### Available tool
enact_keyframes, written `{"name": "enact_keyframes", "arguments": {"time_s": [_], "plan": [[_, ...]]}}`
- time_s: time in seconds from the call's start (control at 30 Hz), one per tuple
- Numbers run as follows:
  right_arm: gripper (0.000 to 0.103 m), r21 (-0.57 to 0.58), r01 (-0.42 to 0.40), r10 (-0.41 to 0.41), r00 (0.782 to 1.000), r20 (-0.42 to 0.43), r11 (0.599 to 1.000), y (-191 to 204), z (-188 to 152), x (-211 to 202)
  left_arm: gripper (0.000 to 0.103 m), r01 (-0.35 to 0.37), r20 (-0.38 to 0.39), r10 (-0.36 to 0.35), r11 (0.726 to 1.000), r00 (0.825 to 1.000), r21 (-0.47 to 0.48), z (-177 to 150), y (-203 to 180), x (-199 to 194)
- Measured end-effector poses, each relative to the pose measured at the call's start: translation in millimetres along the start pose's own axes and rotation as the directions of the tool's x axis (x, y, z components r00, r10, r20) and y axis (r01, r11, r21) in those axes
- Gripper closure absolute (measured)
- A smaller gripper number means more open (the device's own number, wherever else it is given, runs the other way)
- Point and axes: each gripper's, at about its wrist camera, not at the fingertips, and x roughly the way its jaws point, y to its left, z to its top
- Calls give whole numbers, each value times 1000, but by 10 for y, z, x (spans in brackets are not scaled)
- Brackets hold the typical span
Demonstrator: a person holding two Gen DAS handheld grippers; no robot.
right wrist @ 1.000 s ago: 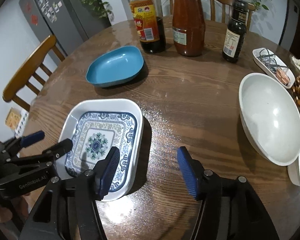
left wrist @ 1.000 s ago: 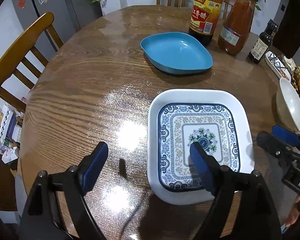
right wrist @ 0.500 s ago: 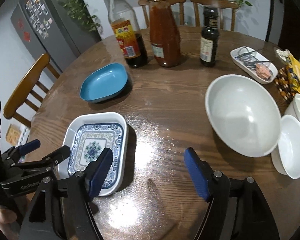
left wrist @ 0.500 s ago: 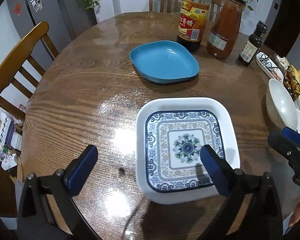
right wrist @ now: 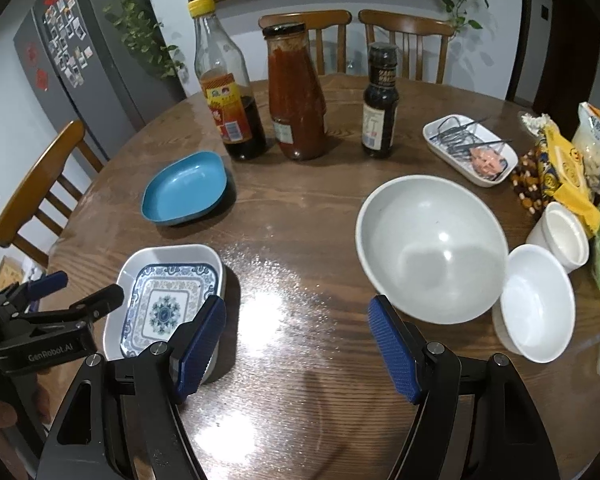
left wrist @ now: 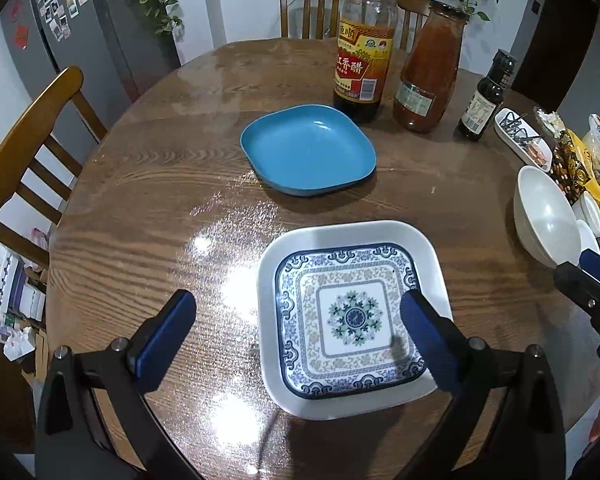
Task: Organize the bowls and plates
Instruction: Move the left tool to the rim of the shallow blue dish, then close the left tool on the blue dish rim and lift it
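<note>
A square white plate with a blue pattern [left wrist: 350, 316] lies on the round wooden table [left wrist: 148, 184] near its front edge; it also shows in the right wrist view [right wrist: 168, 296]. A blue plate [left wrist: 308, 148] lies behind it, also in the right wrist view [right wrist: 186, 188]. A large white bowl [right wrist: 432, 248] and two small white bowls [right wrist: 536, 302] sit at the right. My left gripper [left wrist: 296, 336] is open and empty, raised above the patterned plate's left edge. My right gripper [right wrist: 296, 344] is open and empty over bare table between the plate and the large bowl.
A vinegar bottle [right wrist: 228, 92], a red sauce jar [right wrist: 296, 96] and a small dark bottle [right wrist: 380, 104] stand at the back. A small dish [right wrist: 468, 148] and snack packets [right wrist: 568, 160] crowd the right edge. Wooden chairs [left wrist: 32, 152] ring the table.
Both grippers have risen and drawn back from the patterned plate, still open. The right view now takes in the bowls at the right.
</note>
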Motion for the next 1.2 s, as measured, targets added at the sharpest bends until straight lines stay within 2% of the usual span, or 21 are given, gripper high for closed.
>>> {"name": "enact_keyframes", "arguments": {"time_s": [0.2,0.6,0.77,0.93,1.07,1.2], "plan": [[28,17,15,-15,1000,-14,1000,-80,50,-55,1,37,-14,-37,999,999,-14,157,11,32],[28,-65,31,-32,999,-4,997,46,385,73,1,13,-16,-13,999,1000,-45,572,133,228],[28,-98,-8,9,1000,8,995,181,653,254,2,-7,-9,6,996,1000,-88,734,264,354],[28,-124,-31,33,999,16,992,343,843,475,5,-24,-47,18,993,999,-112,793,373,604],[28,-123,-64,64,998,-4,990,442,902,698,11,-31,-57,25,994,998,-104,805,410,728],[28,-145,-84,84,996,-9,986,550,929,875,12,-39,-53,34,994,998,-97,823,425,827]]}}
